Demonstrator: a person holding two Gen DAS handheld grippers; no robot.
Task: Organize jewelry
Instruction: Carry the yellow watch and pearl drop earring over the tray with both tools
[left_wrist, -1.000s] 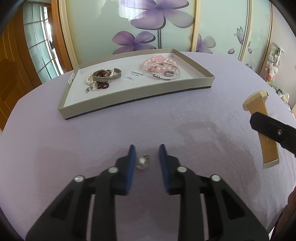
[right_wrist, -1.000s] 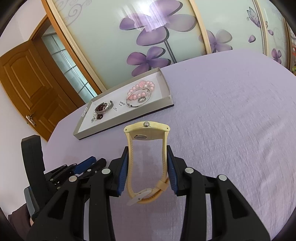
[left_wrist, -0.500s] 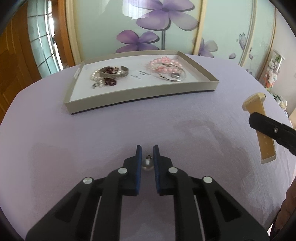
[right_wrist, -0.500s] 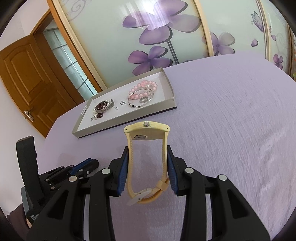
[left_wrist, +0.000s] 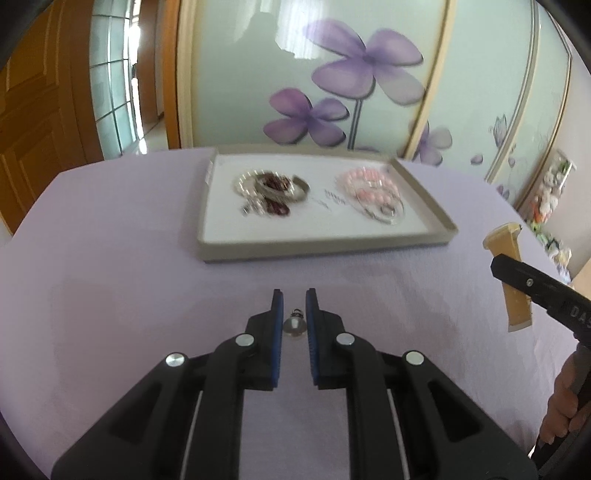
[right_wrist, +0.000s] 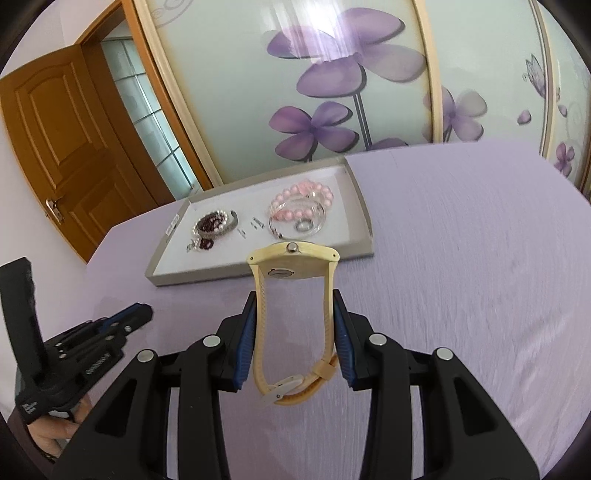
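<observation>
Transport step: left claw (left_wrist: 293, 308), nearly closed, pinches a pearl pendant (left_wrist: 293, 326) between its pads; right claw (right_wrist: 293, 325) clamps a cream watch (right_wrist: 293, 258) by its strap. Tray (left_wrist: 325, 248) lies ahead of both claws; next comes lowering each piece onto its bare floor.

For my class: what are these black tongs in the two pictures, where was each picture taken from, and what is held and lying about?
No robot: a person holds a two-finger gripper in each hand, with a camera on each looking along its fingers. One picture is the left gripper's view; it is shut on a small pearl pendant. The other is the right gripper's view; it is shut on a yellow wristwatch. Ahead, on the lilac tablecloth, sits a shallow tray with a pink bead bracelet, silver bangles and darker beaded pieces.
</observation>
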